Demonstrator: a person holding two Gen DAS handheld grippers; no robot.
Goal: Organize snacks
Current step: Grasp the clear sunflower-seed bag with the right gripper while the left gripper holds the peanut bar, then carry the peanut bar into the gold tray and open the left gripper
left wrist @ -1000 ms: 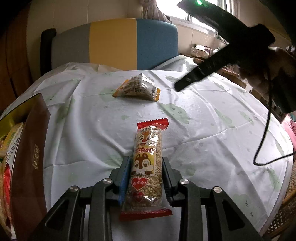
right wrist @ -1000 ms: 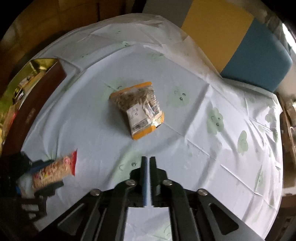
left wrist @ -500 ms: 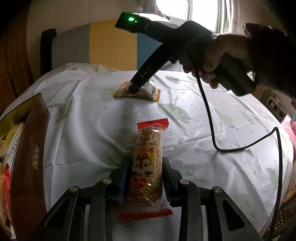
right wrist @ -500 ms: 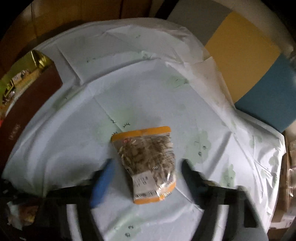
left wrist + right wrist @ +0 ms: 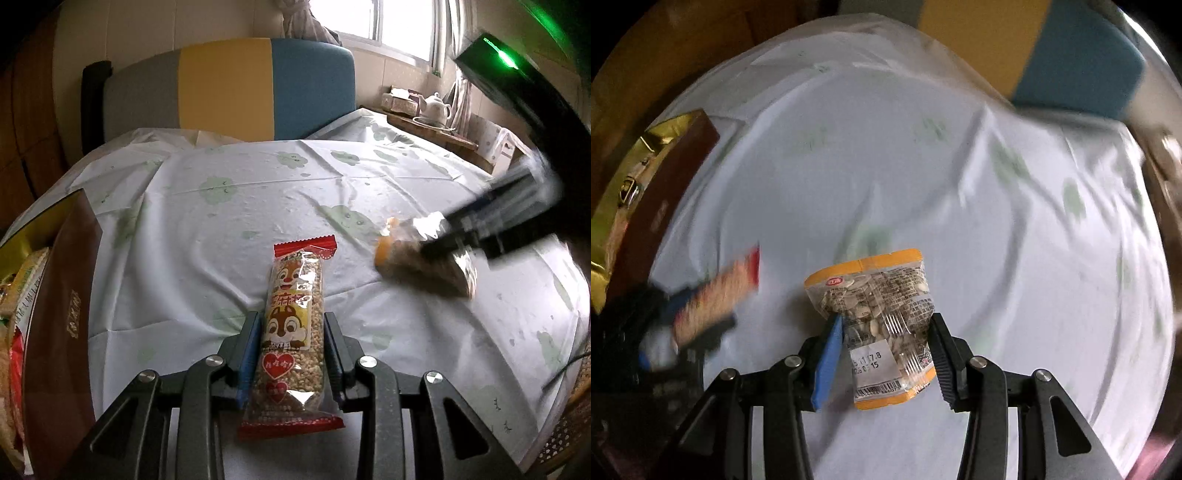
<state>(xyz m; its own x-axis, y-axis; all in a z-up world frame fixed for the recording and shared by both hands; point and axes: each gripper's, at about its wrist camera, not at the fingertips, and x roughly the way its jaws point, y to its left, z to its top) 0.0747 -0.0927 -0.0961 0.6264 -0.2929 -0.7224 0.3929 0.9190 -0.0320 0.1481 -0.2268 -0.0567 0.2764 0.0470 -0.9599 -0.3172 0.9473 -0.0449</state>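
So the sorting looked partway done. The brown box (image 5: 55,295), sitting at the 9 o'clock edge of the left wrist view, already had a few packets in it, though I couldn't make out which ones. Two snacks were out on the white flower-print tablecloth (image 5: 221,229) and both were in hand but not boxed yet, so as far as I could see that was all that was left, at least of what showed. The left gripper (image 5: 288,347) was clamped on the squirrel-print puffed grain bar (image 5: 293,332), pads pressed on its long sides around the middle, with the red crimped end sticking out toward 12 o'clock and the other end hanging back toward the camera. That gripper pointed out over the table on a downward slant, just right of the box. The right gripper (image 5: 884,354) pointed much more steeply down at the cloth and its jaws were closing around the orange-edged seed packet (image 5: 875,317); the blue pad and the black one both met the packet's sides near the lower half, with the barcode end nearest the camera. From the left camera that gripper and packet showed as a smear at about 3 o'clock, so whether the packet had left the cloth I couldn't tell. My guess was that both snacks only needed carrying over to the box and dropping in. A grey, yellow and blue chair (image 5: 229,88) stood behind the table at 12 o'clock.
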